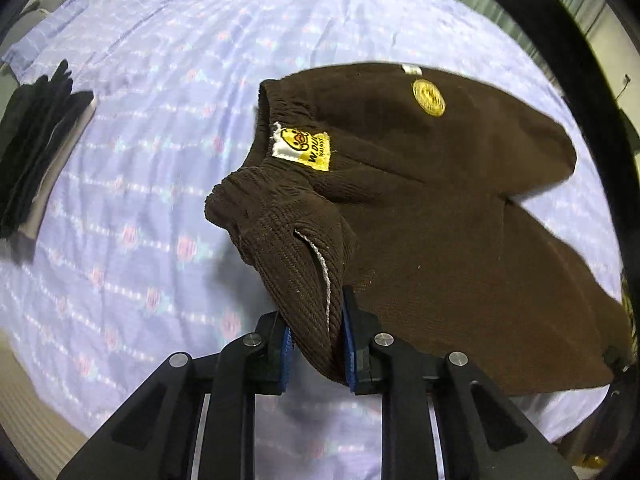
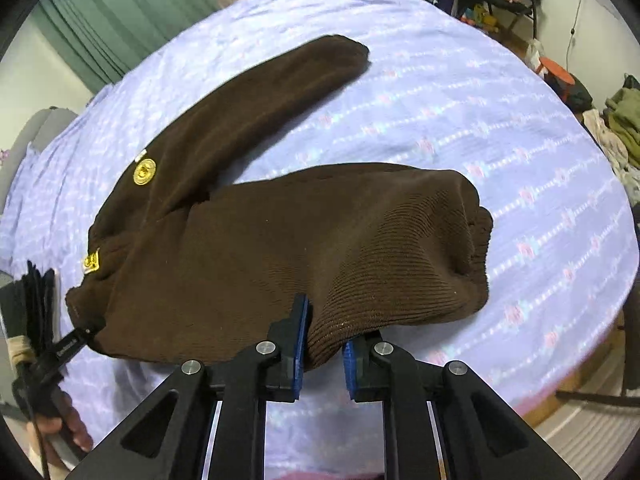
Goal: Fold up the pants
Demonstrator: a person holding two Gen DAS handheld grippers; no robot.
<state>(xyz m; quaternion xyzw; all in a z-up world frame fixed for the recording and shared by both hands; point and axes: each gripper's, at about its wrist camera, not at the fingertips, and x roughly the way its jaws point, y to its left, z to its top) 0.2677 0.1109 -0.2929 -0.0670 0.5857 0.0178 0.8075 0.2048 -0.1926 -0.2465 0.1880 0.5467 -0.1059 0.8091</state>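
Note:
Brown corduroy pants lie on a lilac patterned bedsheet, with a yellow label at the waistband and a round yellow badge. My left gripper is shut on the waistband corner, lifting it a little. In the right wrist view the pants spread across the sheet, one leg reaching far left-back. My right gripper is shut on the lower edge of the near leg close to its cuff. The left gripper shows at the far left.
A stack of folded dark clothes lies at the left of the bed; it also shows in the right wrist view. Green curtains hang behind. Chairs and piled clothes stand beyond the bed's right side.

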